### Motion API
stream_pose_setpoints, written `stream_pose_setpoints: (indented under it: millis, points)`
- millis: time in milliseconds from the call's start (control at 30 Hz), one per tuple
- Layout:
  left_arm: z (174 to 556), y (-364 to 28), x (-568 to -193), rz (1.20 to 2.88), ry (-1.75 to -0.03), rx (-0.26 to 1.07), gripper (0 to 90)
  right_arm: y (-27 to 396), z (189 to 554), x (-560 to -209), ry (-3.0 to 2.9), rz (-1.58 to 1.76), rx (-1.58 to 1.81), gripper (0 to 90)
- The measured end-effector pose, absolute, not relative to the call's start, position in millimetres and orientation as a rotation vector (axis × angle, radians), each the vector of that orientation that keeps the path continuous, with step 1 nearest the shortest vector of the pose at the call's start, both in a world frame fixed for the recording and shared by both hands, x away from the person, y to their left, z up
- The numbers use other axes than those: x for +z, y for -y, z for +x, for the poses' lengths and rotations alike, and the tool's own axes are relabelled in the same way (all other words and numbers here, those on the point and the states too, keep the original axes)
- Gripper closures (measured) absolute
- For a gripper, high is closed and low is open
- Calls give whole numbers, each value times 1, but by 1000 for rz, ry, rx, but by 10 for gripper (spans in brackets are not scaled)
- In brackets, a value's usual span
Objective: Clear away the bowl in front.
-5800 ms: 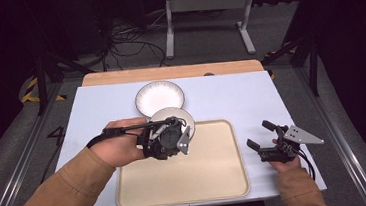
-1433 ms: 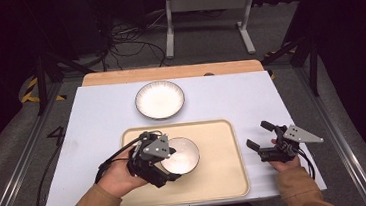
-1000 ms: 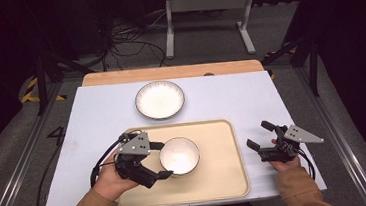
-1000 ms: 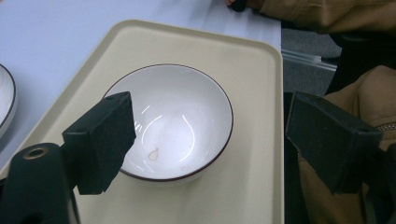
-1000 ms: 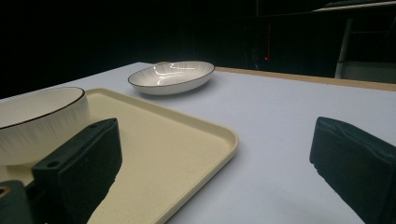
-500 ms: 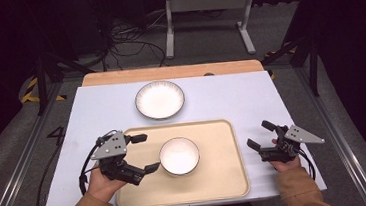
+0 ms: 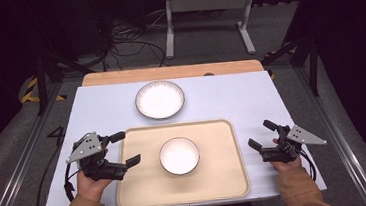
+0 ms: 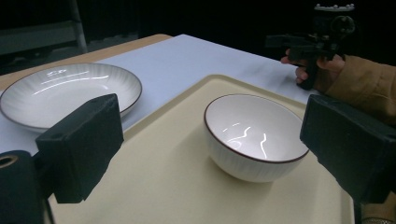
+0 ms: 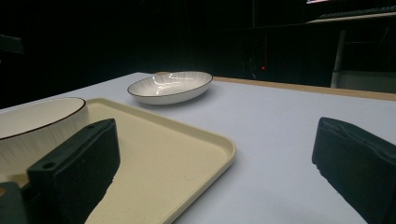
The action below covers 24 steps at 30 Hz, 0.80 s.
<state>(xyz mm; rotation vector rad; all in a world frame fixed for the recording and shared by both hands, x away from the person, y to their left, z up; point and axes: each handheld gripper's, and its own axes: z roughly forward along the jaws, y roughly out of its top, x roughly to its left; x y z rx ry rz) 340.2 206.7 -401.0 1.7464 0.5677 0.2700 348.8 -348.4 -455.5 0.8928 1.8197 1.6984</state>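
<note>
Our left gripper (image 7: 123, 149) hangs at the tray's left edge, its blocky black jaws spread wide with nothing between them; they have just been opening. Ahead of it, the round, ribbed white bowl (image 7: 179, 155) with a dark rim stands upright mid-tray. The tray (image 7: 228, 179) is smooth, beige, round-cornered. Beyond it lies a shallow fluted plate (image 7: 160, 99). Our right gripper (image 7: 260, 135) rests spread and empty right of the tray.

Shallow white ribbed plate with a dark rim (image 7: 160, 99): on the pale blue table cover (image 7: 241, 98), just behind the far edge of the beige tray. Light wooden tabletop strip (image 7: 118, 77): behind the plate. Grey metal stand (image 7: 207, 10) and black cables (image 7: 130, 40): on the floor, well beyond the plate.
</note>
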Motion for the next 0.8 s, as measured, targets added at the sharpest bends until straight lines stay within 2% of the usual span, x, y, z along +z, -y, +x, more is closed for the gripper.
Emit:
stream_pose_setpoints:
  millis: [200, 800]
  points:
    - [344, -222, -418, 1720, -623, 291, 43, 349, 349, -455, -1818, 889, 1704, 13]
    - [348, -232, -448, 1727, -693, 286, 20, 349, 348, -455, -1815, 885, 1718, 13]
